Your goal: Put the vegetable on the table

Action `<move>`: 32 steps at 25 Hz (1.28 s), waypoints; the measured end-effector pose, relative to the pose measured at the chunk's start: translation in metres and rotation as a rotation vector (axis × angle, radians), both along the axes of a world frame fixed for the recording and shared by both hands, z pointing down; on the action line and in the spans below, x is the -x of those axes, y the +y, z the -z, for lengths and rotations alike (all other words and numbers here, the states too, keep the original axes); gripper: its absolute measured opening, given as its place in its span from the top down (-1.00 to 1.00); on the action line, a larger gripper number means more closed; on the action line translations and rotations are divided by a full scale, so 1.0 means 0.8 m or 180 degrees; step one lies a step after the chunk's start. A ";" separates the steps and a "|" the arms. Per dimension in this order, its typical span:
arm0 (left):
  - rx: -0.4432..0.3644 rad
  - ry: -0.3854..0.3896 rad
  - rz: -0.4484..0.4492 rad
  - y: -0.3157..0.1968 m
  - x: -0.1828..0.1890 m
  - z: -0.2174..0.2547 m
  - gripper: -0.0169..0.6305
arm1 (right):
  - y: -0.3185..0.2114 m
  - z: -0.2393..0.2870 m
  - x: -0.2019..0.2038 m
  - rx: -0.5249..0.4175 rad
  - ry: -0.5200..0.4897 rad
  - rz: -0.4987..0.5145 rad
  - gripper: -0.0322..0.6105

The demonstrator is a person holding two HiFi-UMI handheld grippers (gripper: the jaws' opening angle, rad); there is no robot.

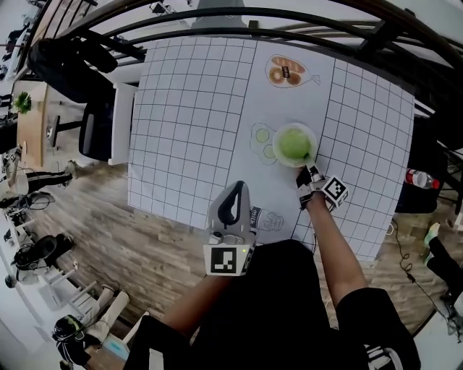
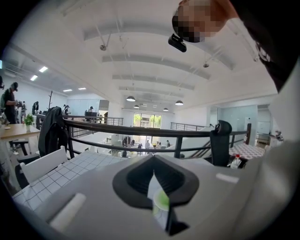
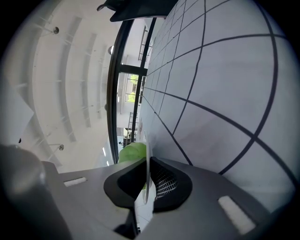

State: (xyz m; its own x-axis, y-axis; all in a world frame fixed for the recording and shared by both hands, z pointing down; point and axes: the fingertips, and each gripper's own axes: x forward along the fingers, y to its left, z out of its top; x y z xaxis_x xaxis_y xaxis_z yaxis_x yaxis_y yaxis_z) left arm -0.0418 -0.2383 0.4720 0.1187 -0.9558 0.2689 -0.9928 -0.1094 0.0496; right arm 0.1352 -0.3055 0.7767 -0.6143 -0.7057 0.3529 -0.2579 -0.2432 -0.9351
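A round green vegetable [image 1: 293,143] lies in a white plate [image 1: 312,134] on the grid-patterned table [image 1: 188,108]. My right gripper [image 1: 309,170] is shut on the plate's near rim. In the right gripper view that rim [image 3: 146,154] runs edge-on between the jaws of the gripper [image 3: 146,183], with the vegetable [image 3: 132,152] just beyond and the table [image 3: 225,70] to the right. My left gripper [image 1: 236,189] sits at the table's near edge, pointing away from me. Its own view shows the gripper [image 2: 157,190] shut on a thin white piece with a green spot [image 2: 161,202].
A bread packet [image 1: 286,72] lies at the far side of the table and a packet with cucumber slices [image 1: 261,137] just left of the plate. A clear packet [image 1: 265,218] lies beside the left gripper. A chair [image 1: 98,130] stands left of the table, a black railing [image 1: 217,14] beyond.
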 end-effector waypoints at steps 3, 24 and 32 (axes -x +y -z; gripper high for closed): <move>0.0010 0.0013 -0.0020 0.006 -0.004 -0.002 0.92 | -0.003 0.002 0.007 -0.0035 -0.0055 -0.0004 0.85; -0.0090 0.0078 -0.0040 0.028 0.007 0.015 0.92 | 0.013 -0.015 0.006 0.0474 0.0499 0.0318 0.85; -0.0175 0.0190 -0.0134 0.046 0.008 0.016 0.92 | 0.039 -0.015 -0.005 0.0566 0.0986 0.0397 0.79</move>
State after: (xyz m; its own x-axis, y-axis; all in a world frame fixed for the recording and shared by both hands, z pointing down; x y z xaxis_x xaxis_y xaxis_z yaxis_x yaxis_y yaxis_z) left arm -0.0480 -0.2019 0.4595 0.1733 -0.9628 0.2075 -0.9827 -0.1550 0.1012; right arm 0.1390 -0.2743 0.7887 -0.5368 -0.5431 0.6457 -0.5596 -0.3436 -0.7542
